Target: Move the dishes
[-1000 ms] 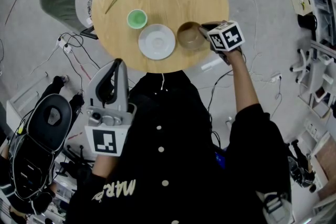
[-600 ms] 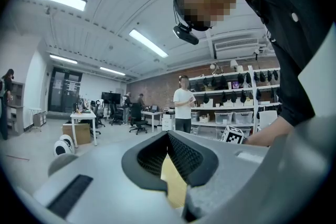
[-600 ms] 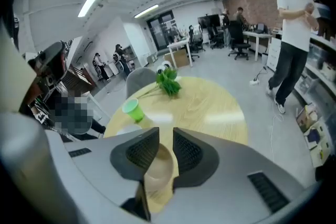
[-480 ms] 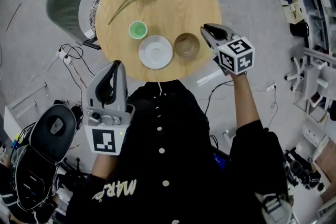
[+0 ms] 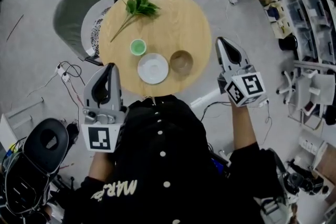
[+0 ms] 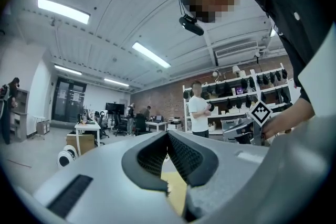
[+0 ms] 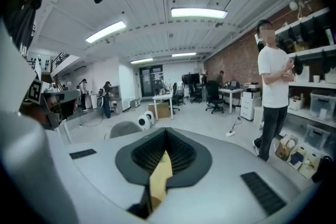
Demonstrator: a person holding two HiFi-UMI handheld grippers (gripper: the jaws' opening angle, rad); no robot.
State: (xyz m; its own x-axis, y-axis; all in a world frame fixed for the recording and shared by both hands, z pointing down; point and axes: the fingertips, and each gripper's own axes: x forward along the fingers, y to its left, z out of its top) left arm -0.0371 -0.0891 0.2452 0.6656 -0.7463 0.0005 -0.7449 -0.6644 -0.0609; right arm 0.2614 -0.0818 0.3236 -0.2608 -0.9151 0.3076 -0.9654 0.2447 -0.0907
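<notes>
Your right gripper [image 5: 223, 42] hangs jaws together and empty, right of the round brown bowl [image 5: 181, 61] and nearer it. Your left gripper [image 5: 108, 67], also closed on nothing, lies beyond the round white plate [image 5: 153, 68].

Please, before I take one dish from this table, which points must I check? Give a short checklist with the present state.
1. Left gripper empty: ok.
2. Right gripper empty: ok.
3. Jaws open for a grasp: not ok, both pairs are together.
4. White plate, brown bowl, green cup upright on the table: ok.
5. Gaps between those dishes: cannot tell, they sit very close.
6. Leafy sprig away from the dishes: ok.
</notes>
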